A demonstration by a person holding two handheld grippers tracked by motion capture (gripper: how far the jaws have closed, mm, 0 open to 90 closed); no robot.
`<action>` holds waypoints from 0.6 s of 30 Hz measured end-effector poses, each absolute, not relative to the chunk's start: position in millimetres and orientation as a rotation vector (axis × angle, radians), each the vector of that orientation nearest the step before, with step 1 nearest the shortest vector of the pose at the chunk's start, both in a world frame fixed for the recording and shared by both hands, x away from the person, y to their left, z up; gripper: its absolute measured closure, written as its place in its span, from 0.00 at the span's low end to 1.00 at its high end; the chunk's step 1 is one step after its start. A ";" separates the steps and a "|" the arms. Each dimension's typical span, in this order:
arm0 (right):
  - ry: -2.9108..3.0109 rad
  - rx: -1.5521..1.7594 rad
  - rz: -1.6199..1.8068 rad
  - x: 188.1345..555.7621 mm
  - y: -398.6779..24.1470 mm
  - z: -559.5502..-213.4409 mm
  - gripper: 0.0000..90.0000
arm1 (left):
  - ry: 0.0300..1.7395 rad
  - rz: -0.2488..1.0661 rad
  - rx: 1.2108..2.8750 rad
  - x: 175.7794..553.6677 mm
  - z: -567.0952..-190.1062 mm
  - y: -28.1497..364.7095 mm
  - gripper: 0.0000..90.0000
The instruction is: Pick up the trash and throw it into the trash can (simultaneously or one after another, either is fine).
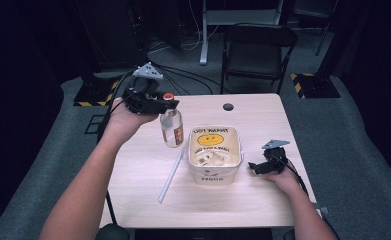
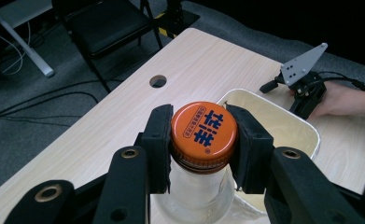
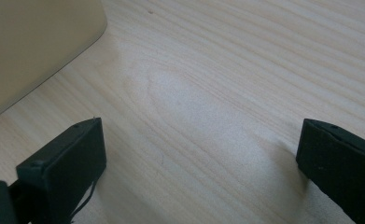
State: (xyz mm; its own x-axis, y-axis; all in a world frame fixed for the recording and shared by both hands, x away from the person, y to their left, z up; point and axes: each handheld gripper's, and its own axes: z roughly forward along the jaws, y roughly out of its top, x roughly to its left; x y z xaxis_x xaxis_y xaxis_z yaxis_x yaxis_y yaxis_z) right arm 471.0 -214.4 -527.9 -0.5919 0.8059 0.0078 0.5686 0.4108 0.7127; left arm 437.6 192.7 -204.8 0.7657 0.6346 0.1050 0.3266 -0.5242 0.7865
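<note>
Bottle (image 1: 172,128), clear glass with orange cap (image 2: 203,135), stands upright on counter (image 1: 253,115), just left of white tub (image 1: 215,172). Left gripper (image 2: 202,147) jaws clamped on the cap from both sides. Right gripper (image 1: 255,167) rests on counter right of tub, jaws wide apart, nothing between. White straw (image 1: 170,175) lies near-left of tub.

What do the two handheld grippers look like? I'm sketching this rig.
Both are black. The left gripper has two arms with brass-ringed holes and blocky pads. The right gripper has matching square pads, a grey three-cornered drilled plate and a black trailing cable. Forearms are bare, unsleeved.
</note>
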 end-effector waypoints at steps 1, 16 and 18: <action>2.335 1.187 0.984 471.0 -214.4 -527.9 0.01 | 0.704 0.494 2.154 438.5 -202.3 189.3 0.70; 2.340 1.178 0.983 471.9 -214.5 -527.8 0.01 | 0.662 0.492 2.148 448.0 -188.0 162.7 0.70; 2.341 1.178 0.983 471.9 -214.5 -527.8 0.01 | 0.663 0.490 2.149 449.1 -187.6 159.0 0.70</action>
